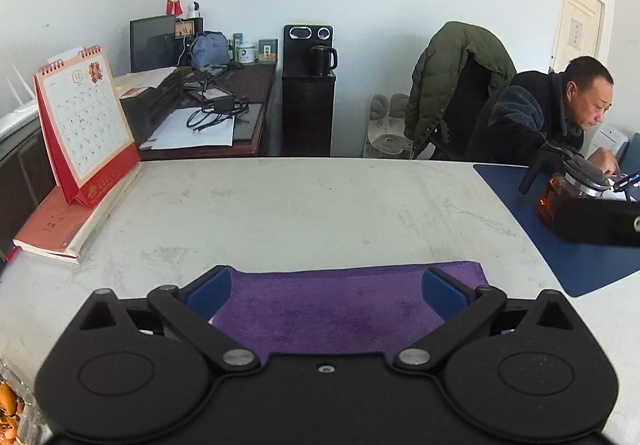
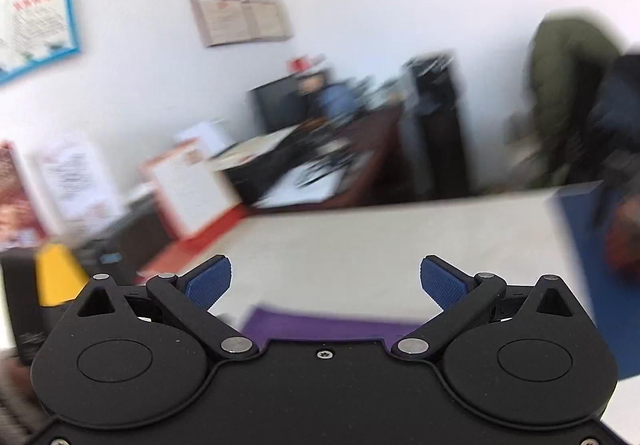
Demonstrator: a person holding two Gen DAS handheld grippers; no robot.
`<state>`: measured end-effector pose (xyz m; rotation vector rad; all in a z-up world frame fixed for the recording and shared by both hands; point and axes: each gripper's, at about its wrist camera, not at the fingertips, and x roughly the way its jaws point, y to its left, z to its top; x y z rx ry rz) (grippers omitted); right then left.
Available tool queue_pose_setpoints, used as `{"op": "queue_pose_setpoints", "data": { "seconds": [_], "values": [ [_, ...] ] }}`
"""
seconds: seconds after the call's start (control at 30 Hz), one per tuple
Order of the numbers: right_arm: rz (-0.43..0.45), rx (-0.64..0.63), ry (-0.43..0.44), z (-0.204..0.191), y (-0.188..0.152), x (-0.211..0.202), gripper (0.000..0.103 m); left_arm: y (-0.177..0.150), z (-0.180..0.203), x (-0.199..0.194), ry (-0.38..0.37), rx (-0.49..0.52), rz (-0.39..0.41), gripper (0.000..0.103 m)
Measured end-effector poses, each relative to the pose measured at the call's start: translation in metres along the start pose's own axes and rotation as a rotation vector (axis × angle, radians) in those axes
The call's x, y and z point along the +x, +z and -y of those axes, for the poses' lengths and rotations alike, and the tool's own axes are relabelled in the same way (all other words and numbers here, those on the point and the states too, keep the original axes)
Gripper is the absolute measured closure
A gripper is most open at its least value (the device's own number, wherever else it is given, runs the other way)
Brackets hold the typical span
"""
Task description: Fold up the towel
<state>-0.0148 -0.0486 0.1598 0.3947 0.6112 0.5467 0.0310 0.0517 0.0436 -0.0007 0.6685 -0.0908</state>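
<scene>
The purple towel (image 1: 340, 305) was seen lying flat on the counter (image 1: 300, 205). Both the left gripper (image 1: 328, 289) and right gripper (image 2: 326, 281) were held above it, fingers spread wide and empty, apparently after release.

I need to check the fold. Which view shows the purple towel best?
The left wrist view: the purple towel lies sharp and flat on the white table. The right wrist view is motion-blurred and shows only a thin purple strip.
</scene>
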Motion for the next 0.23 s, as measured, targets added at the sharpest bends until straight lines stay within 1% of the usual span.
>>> {"op": "queue_pose_setpoints", "data": {
  "seconds": [0.03,0.1,0.13,0.23],
  "values": [
    [-0.016,0.020,0.014,0.002,-0.002,0.004,0.000,-0.001,0.000,0.004,0.017,-0.012,-0.018,0.001],
    [-0.001,0.048,0.019,0.003,-0.006,0.007,0.000,-0.004,-0.003,0.012,0.038,-0.042,-0.060,0.001],
    [0.006,0.069,0.039,0.005,-0.007,0.008,0.000,-0.006,-0.005,0.015,0.041,-0.057,-0.079,0.001],
    [-0.061,0.187,0.135,0.019,-0.011,0.024,0.000,-0.011,-0.015,0.017,0.021,-0.091,-0.082,0.001]
  ]
}}
